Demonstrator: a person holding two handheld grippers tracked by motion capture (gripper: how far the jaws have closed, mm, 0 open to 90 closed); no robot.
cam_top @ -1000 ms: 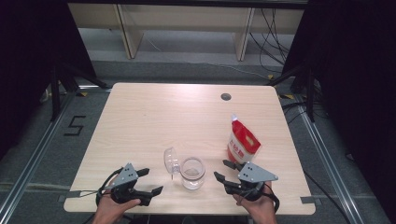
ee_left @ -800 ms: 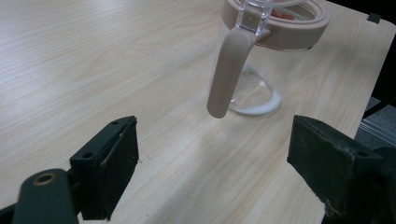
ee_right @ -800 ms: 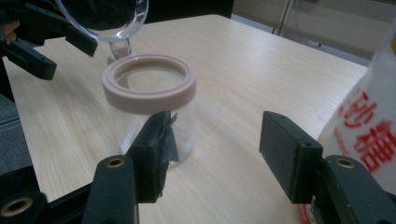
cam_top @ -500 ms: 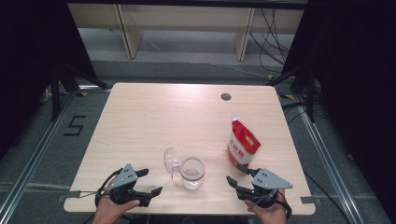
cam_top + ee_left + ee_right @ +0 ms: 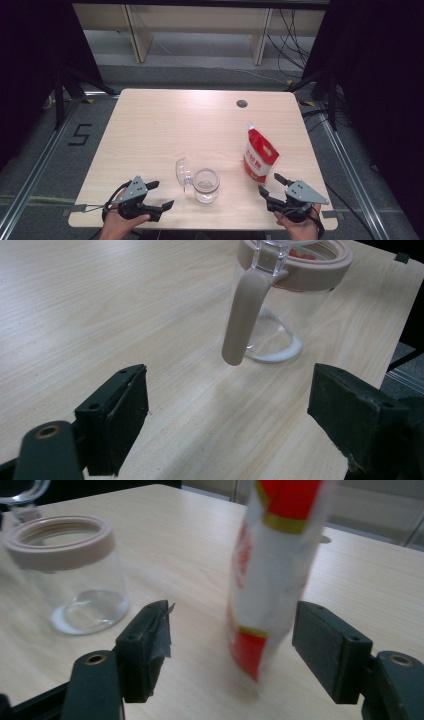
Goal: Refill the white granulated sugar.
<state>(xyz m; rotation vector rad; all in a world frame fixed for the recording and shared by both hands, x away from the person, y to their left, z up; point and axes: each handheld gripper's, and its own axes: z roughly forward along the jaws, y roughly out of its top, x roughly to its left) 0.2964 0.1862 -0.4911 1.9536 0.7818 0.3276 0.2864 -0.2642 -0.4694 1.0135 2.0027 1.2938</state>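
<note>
On the pale wooden table [image 5: 165,125], the pouch [image 5: 260,157] stands just ahead of the right gripper [image 5: 274,186], whose jaws have just been opening, nothing gripped. A clumsy nudge could topple it toward the jar [image 5: 206,185]. The left gripper [image 5: 161,194] gapes empty.

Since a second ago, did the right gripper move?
Yes. The right gripper slid right along the table's near edge, from beside the jar to below the pouch, its empty jaws opening.

Clear glass jar [image 5: 206,185], probably glossy plastic pouch [image 5: 260,159].
</note>
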